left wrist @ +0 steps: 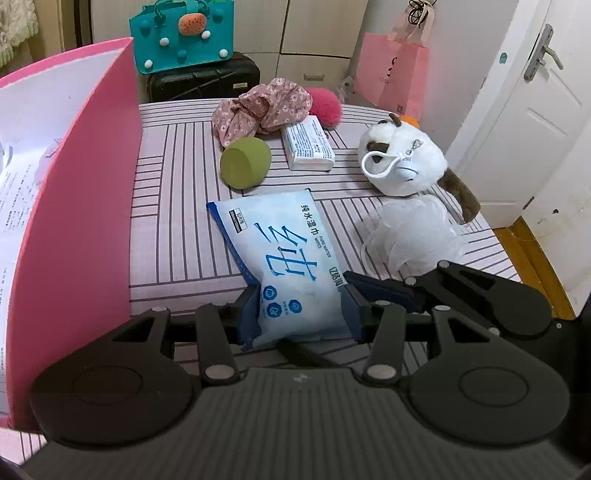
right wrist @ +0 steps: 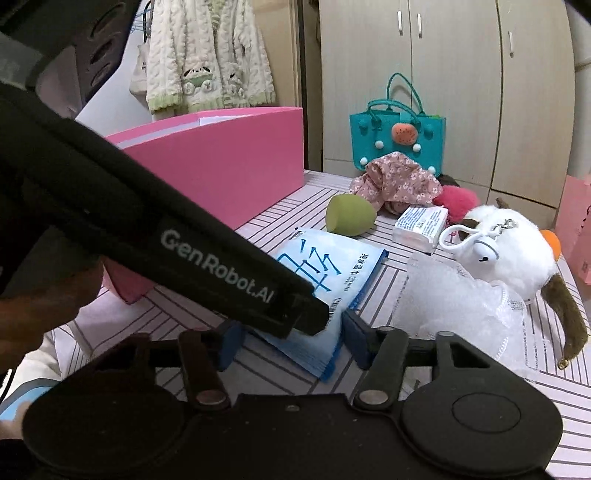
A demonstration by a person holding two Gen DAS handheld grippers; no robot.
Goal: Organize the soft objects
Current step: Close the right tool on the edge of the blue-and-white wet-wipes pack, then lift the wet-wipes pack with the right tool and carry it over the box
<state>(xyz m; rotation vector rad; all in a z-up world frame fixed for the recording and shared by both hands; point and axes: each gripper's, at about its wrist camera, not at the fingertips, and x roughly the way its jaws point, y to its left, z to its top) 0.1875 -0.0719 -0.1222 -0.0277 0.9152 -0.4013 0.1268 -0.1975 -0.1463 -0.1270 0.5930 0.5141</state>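
Observation:
A light-blue wet-wipe pack (left wrist: 284,254) lies on the striped bed. My left gripper (left wrist: 301,314) is shut on its near end, blue pads pressing both sides. My right gripper (right wrist: 291,341) sits around the same pack (right wrist: 325,266) from the other side, jaws wide; the left gripper's body (right wrist: 221,273) crosses in front and hides the contact. A green sponge (left wrist: 245,162), a floral scrunchie (left wrist: 262,107), a pink pompom (left wrist: 325,105), a tissue pack (left wrist: 308,144), a white plush (left wrist: 402,158) and a white mesh pouf (left wrist: 410,232) lie beyond.
A tall pink box (left wrist: 74,206) with white papers inside stands on the bed at the left. A teal felt bag (left wrist: 181,33) sits on a black case (left wrist: 203,79) behind the bed. A pink paper bag (left wrist: 391,77) and a white door (left wrist: 517,110) are at the right.

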